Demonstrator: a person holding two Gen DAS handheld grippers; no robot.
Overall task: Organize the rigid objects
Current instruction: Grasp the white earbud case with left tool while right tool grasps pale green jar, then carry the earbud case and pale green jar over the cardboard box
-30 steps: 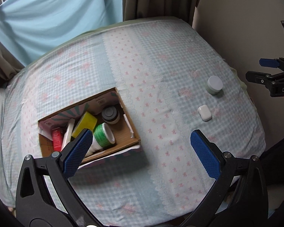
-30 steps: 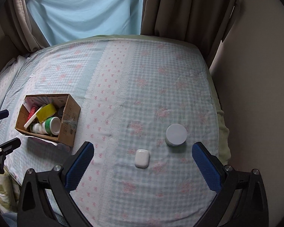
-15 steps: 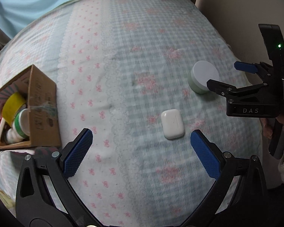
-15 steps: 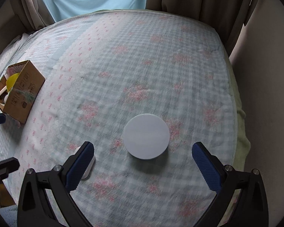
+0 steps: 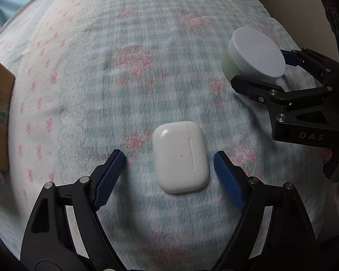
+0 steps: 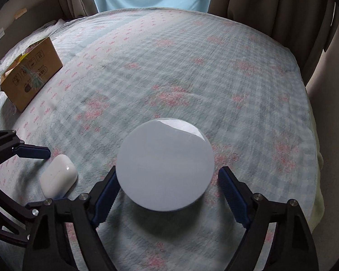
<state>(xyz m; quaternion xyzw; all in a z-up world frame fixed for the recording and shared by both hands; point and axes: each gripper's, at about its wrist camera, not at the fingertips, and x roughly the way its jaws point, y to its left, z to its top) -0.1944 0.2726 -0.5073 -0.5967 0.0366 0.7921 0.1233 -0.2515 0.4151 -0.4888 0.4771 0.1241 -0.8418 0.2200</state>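
Left wrist: left tongs (image 5: 169,171) low, spread astride earbud case (image 5: 180,157)

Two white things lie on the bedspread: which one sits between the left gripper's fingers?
The rounded rectangular earbud case; the left gripper straddles it, open. The round jar sits between the right gripper's fingers.

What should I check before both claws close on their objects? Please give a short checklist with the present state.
1. Left claw open, earbud case between its fingers: ok.
2. Case lying flat on the bedspread, not touched on either side: ok.
3. Right claw open around the round jar: ok.
4. Right claw fingers low enough to grip the jar body under the lid: cannot tell.
5. The two claws are apart from each other: ok.
6. Cardboard box has room for both objects: cannot tell.
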